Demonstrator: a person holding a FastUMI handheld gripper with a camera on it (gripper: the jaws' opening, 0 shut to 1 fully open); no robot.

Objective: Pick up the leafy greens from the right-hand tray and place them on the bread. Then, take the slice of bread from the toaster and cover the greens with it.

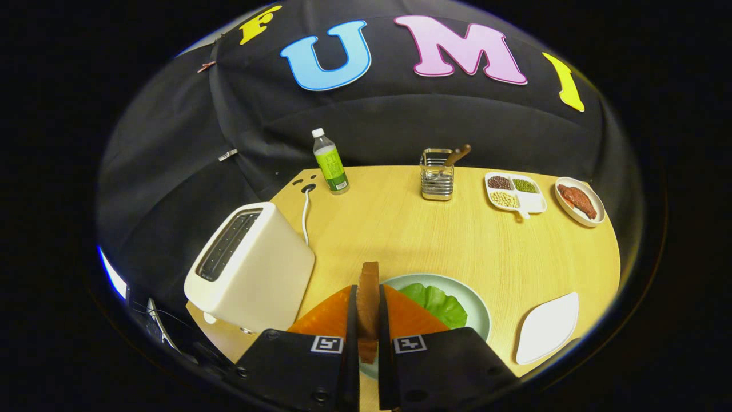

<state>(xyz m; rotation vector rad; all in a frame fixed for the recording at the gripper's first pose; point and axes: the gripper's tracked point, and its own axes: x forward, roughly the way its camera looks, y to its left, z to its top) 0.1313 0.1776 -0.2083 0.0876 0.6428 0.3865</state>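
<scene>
My gripper (368,297) is shut on a slice of brown bread (369,289), held upright on edge between both fingers. Just beyond and below the fingers sits a pale green plate (476,312) with leafy greens (437,302) lying on it; whatever lies under the greens is hidden by my fingers. The white toaster (251,266) stands to the left of the fingers, its slots facing up and looking dark inside. A white leaf-shaped tray (548,327) lies to the right of the plate with nothing on it.
At the back of the wooden table stand a green-labelled bottle (330,161), a metal utensil holder (437,174), a divided white dish of beans (514,193) and an oval dish of meat (579,200). The toaster's cable (305,214) runs to the table's back left corner.
</scene>
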